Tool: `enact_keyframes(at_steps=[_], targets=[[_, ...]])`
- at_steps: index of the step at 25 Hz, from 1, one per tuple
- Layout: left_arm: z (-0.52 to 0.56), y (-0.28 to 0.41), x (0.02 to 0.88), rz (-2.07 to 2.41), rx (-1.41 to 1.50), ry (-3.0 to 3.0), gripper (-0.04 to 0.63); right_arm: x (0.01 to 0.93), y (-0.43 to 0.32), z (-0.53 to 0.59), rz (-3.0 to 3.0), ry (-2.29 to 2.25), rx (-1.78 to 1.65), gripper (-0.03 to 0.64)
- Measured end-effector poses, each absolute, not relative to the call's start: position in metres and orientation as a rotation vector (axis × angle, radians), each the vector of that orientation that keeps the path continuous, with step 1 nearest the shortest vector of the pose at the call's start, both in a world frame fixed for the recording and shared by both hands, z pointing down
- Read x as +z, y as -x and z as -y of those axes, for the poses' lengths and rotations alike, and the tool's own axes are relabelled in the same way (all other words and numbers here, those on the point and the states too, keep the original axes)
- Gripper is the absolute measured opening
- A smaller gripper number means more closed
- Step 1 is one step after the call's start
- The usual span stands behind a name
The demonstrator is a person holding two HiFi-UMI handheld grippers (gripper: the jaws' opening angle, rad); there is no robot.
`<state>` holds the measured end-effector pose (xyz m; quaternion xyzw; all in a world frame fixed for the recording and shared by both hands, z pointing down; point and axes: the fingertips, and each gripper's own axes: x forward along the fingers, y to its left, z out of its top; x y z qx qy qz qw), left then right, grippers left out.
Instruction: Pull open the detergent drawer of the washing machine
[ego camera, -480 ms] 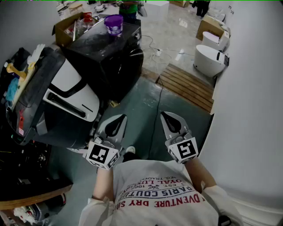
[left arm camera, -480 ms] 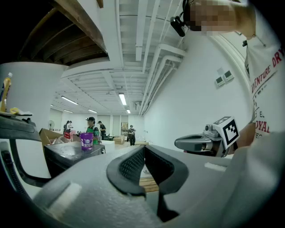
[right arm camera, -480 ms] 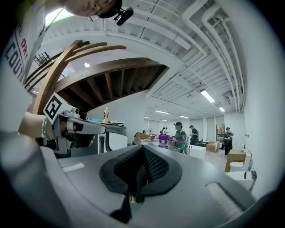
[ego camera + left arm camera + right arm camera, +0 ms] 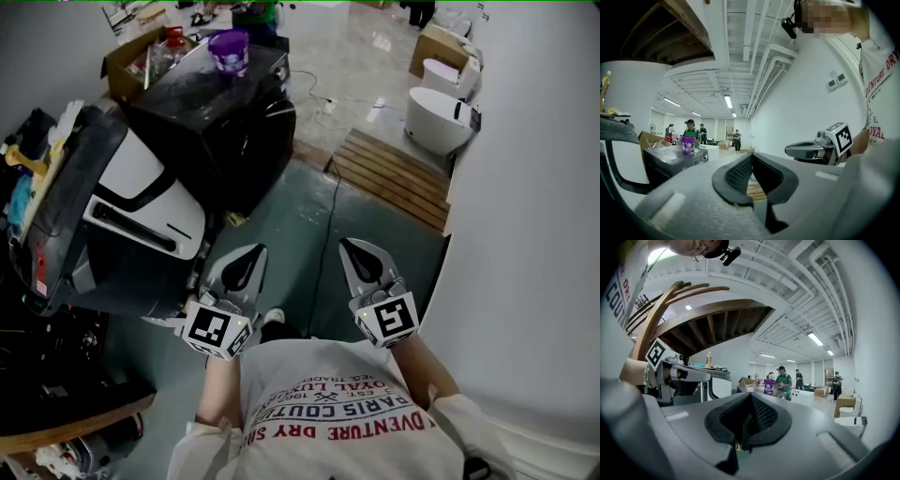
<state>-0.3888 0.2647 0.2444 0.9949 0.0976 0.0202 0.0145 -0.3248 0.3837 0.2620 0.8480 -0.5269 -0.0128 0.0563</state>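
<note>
You kept the left claw [image 4: 242, 265] and the right claw [image 4: 367, 262] pinched shut and empty, level at your chest, seemingly before any reach. The washing machine [image 4: 141, 211] stood beside your left claw, untouched. Its detergent drawer looked unopened, though I couldn't pick it out.
</note>
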Motion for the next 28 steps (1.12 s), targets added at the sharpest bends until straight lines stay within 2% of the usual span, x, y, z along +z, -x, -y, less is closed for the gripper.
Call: enact_keyframes(at_steps=[5,6,7,8,9,16,28], targets=[[-0.265,0.376,0.255,-0.287,0.079,-3.072,-0.002,0.270,0.312,-0.391,1.583,-2.611,-0.018,0.002],[-0.260,0.373,0.256,-0.264,0.069,-3.064,0.042,0.272,0.308,-0.390,1.579,-2.619,-0.008,0.002],[-0.255,0.369,0.257,-0.249,0.062,-3.059,0.167,0.275,0.304,-0.388,1.573,-2.627,0.003,0.002],[-0.249,0.365,0.257,-0.244,0.060,-3.058,0.255,0.278,0.299,-0.384,1.567,-2.634,0.014,0.002],[-0.244,0.360,0.257,-0.246,0.059,-3.062,0.275,0.280,0.293,-0.380,1.561,-2.639,0.023,0.002],[-0.191,0.304,0.275,-0.269,0.055,-3.031,0.275,0.295,0.242,-0.336,1.517,-2.631,0.046,0.002],[-0.048,0.143,0.284,-0.279,0.057,-2.982,0.275,0.292,0.083,-0.187,1.506,-2.562,0.092,0.002]])
